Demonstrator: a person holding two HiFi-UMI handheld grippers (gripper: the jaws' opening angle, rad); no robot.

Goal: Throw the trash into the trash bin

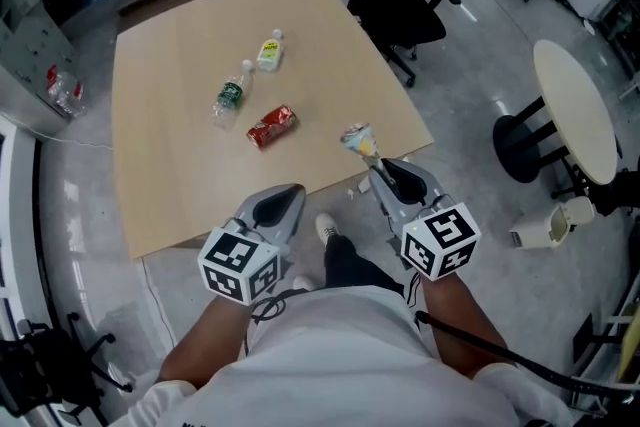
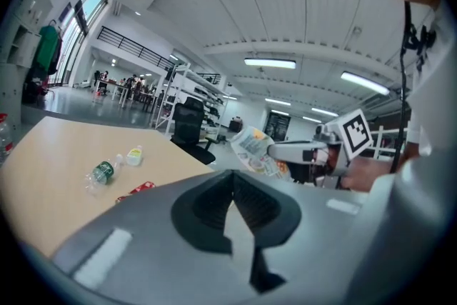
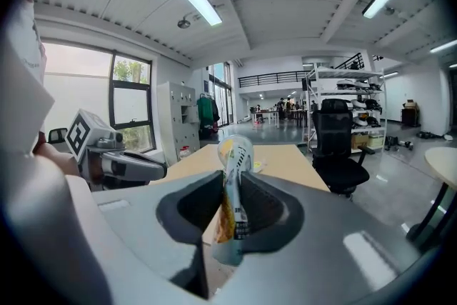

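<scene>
Right claw [image 3: 229,186] pinching crumpled snack wrapper [image 3: 235,152] mid-body, its top poking past the tips: judged light, limp, slick film, best gripped across the flattened fold; left claw [image 2: 233,182] pressed together, empty.

You have no word or number here that can be read. The green label on the clear bottle [image 1: 229,98], the yellow label on the small bottle [image 1: 270,51] just beyond it, the red packet [image 1: 272,126] nearer you and the printed wrapper [image 1: 357,139] to its right all carry print too small and blurred. The marker cubes [image 1: 441,240] show only black-and-white squares.
</scene>
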